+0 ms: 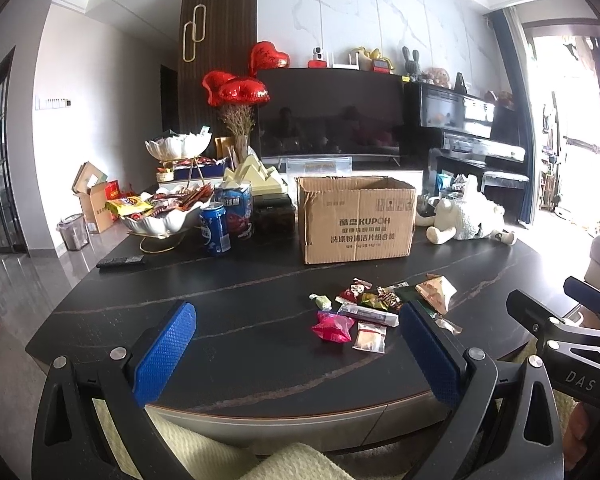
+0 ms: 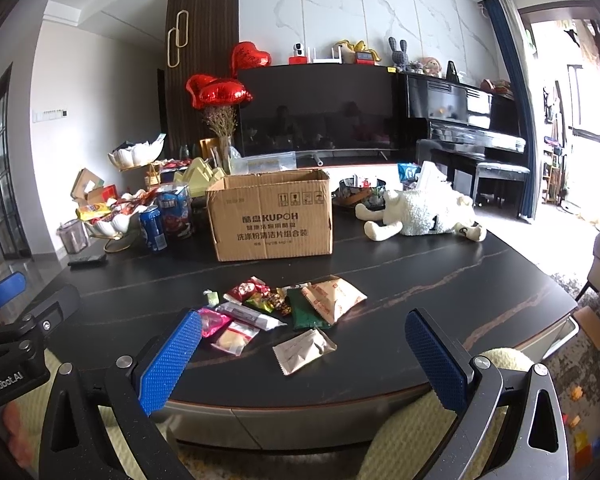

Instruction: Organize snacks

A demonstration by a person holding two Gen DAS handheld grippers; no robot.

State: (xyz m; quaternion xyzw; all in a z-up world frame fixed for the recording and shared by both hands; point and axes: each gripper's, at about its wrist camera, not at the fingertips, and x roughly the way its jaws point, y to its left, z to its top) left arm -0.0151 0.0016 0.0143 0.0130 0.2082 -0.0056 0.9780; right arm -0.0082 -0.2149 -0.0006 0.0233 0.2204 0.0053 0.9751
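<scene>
A pile of small snack packets (image 1: 374, 306) lies on the dark table (image 1: 240, 300), in front of an open cardboard box (image 1: 356, 220). In the right wrist view the pile (image 2: 276, 308) includes a pink packet (image 2: 212, 322), a green packet (image 2: 306, 314), an orange-printed pouch (image 2: 334, 298) and a brown pouch (image 2: 304, 350); the box (image 2: 270, 216) stands behind. My left gripper (image 1: 298, 346) is open and empty, near the table's front edge, left of the pile. My right gripper (image 2: 304, 354) is open and empty, just short of the pile.
A white bowl of snacks (image 1: 162, 210), a blue can (image 1: 215, 230) and a snack canister (image 1: 234, 210) stand back left. A remote (image 1: 121, 261) lies left. A plush sheep (image 2: 424, 214) lies back right. The right gripper's body (image 1: 560, 332) shows in the left wrist view.
</scene>
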